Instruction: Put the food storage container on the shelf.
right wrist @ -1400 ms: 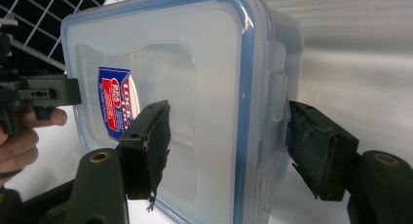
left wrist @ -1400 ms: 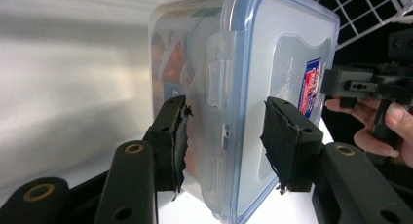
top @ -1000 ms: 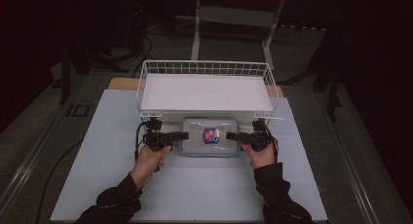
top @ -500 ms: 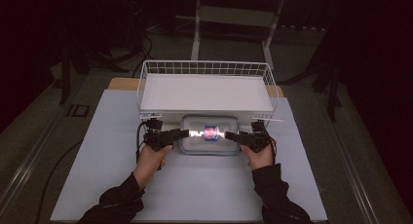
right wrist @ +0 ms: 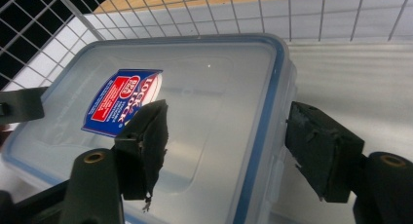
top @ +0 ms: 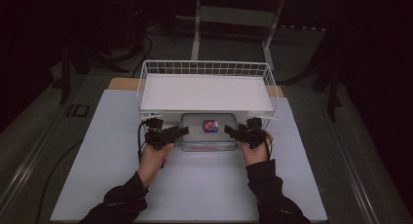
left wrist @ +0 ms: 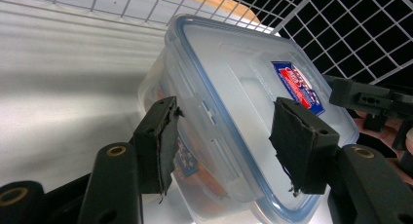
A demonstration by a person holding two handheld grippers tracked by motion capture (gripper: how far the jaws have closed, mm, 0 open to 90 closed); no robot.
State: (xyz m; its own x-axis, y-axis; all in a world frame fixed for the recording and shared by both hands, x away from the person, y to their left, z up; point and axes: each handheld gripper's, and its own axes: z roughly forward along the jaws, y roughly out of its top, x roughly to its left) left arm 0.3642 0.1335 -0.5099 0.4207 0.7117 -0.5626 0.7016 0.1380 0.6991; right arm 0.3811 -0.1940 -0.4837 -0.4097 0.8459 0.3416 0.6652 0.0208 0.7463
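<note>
The clear plastic container [top: 208, 132] lies on the white bench [top: 195, 185], just in front of the white wire basket [top: 207, 90] and partly under its front edge, with one gripper at each short end.

In the left gripper view the container [left wrist: 243, 121] sits between the two black fingers [left wrist: 158, 141], which straddle its near end: one pad lies against the side wall below the rim, the other stands over the lid. The left gripper [top: 178, 132] is spread wide; whether both pads press the plastic I cannot tell.

In the right gripper view the container [right wrist: 195, 112] again lies between the fingers [right wrist: 146, 141]: one pad is over the lid near the label [right wrist: 124, 101], the other stands beside the outer wall, with a narrow gap showing there. The right gripper [top: 229, 130] is likewise spread wide and has not clamped on the box.

The container is a rounded rectangle of translucent plastic with a flat lid, a blue seal line running round the rim and side clasps. The label is blue and red with white lettering. The finger pads are matt black with frayed, torn edges. The basket is thin white wire in a square grid, and a strip of wood shows behind it
</note>
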